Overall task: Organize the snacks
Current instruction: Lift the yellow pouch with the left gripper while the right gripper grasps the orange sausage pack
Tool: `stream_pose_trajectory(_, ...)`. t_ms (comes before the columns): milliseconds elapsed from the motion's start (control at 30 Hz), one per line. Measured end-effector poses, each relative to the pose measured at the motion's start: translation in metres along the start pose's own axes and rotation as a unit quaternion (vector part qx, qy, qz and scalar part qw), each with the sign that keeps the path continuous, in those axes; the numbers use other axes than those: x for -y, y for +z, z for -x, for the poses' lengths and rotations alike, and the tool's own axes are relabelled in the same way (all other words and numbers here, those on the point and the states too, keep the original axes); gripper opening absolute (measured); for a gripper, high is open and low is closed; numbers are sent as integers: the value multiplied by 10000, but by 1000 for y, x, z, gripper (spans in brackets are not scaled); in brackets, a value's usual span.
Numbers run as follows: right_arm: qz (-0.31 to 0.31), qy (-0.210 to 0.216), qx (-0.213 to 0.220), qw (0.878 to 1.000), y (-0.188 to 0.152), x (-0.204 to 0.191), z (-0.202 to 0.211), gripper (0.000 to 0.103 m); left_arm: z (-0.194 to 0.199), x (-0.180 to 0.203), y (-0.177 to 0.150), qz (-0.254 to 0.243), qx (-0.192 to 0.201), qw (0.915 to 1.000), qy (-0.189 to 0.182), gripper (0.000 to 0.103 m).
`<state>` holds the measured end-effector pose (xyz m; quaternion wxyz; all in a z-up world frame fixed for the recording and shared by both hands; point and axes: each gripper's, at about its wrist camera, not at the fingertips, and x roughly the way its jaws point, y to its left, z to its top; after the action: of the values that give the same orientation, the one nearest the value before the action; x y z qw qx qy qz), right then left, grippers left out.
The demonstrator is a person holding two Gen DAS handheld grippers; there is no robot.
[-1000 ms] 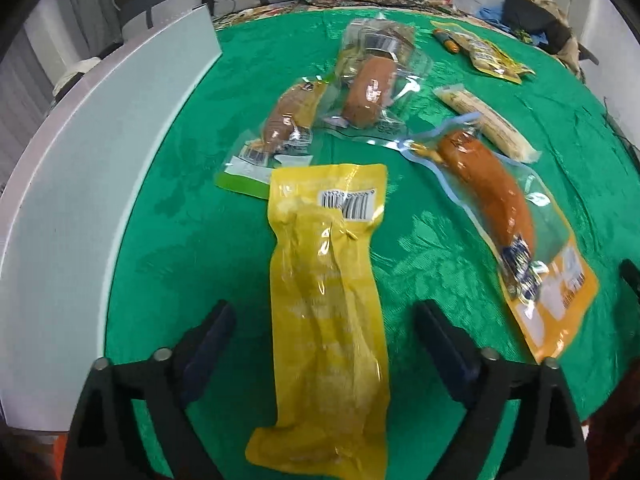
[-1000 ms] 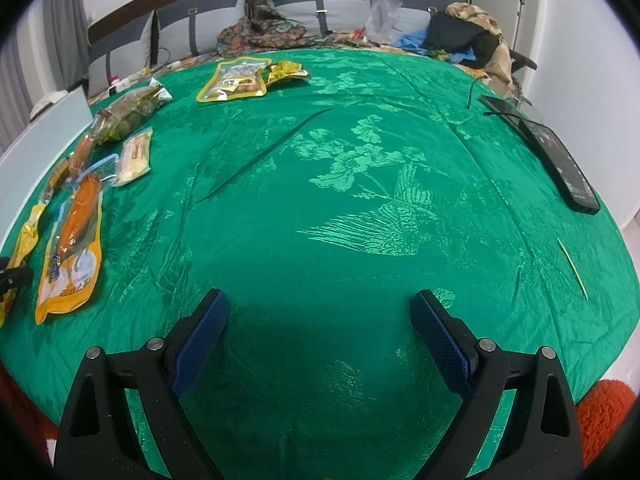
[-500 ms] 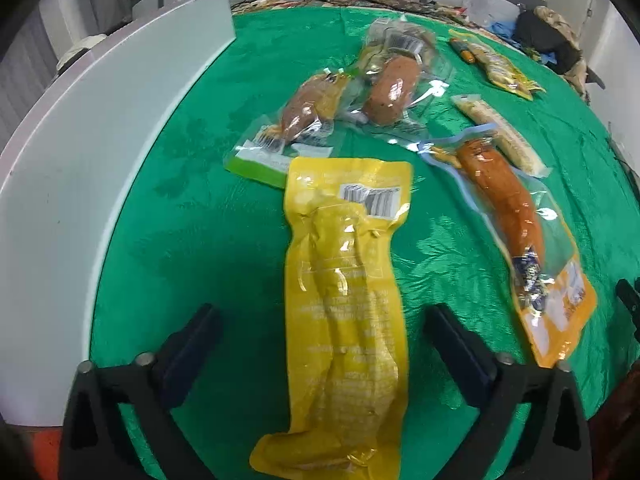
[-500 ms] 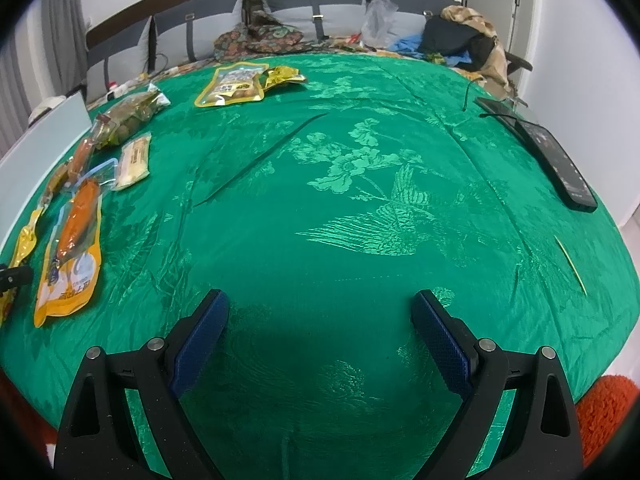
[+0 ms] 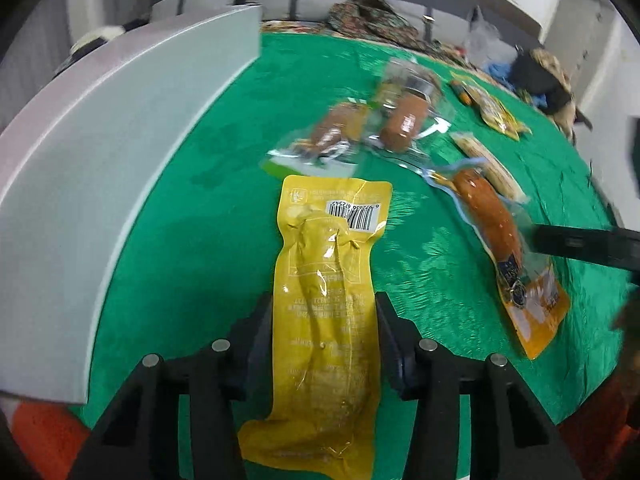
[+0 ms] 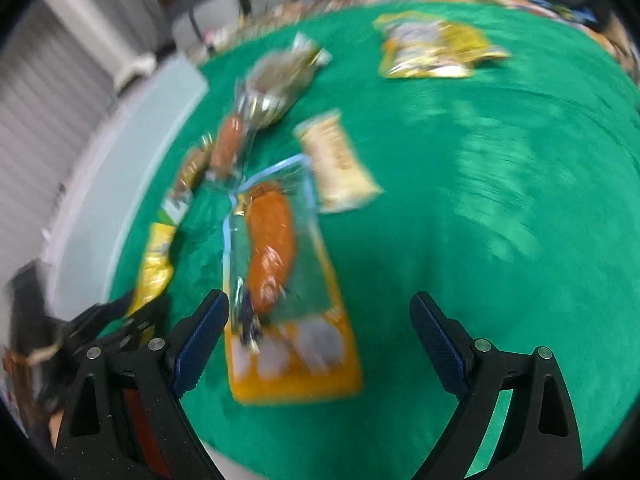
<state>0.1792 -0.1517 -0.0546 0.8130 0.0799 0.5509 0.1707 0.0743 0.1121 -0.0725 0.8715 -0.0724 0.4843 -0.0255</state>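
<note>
My left gripper [image 5: 322, 332] is shut on a long yellow snack packet [image 5: 328, 296], its jaws pressed against both sides of the packet's middle. The packet's barcode end points away from me, over the green tablecloth [image 5: 208, 216]. My right gripper [image 6: 320, 340] is open, hovering over the near end of an orange sausage packet [image 6: 280, 280], which also shows in the left wrist view [image 5: 504, 248]. The yellow packet shows at the left of the right wrist view [image 6: 154, 264].
A white tray wall [image 5: 100, 152] curves along the table's left side. Farther off lie two brown sausage packets [image 5: 400, 120], a beige bar packet [image 6: 336, 164] and yellow packets [image 6: 432, 44]. The table's near edge is close to both grippers.
My left gripper has closed on the yellow packet. My right gripper has swung left, from bare cloth to over the orange sausage packet; its view is blurred by motion.
</note>
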Motion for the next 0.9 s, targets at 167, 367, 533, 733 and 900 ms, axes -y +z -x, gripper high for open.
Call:
stream_pose_trajectory(167, 550, -668, -426, 9953, 19, -57, -49, 95, 3, -7, -4, 95, 91, 9999, -88, 48)
stream_pose_trajectory(367, 927, -1081, -427, 9889, 19, -64, -61, 90, 3, -12, -2, 206, 119, 9992, -310, 48)
stream_pose_trajectory(533, 365, -477, -556, 9966, 28, -39, -39, 51, 6, -19, 1, 410, 195, 9975, -533, 48)
stream_pose_trajectory(733, 348, -491, -596, 9964, 18, -31, -39, 55, 4, -13, 1, 318, 150, 9980, -527, 48)
stream_pose_trajectory(900, 593, -1041, -637, 9907, 7, -58, -66, 87, 2, -9, -1, 232, 118, 9988, -426, 48)
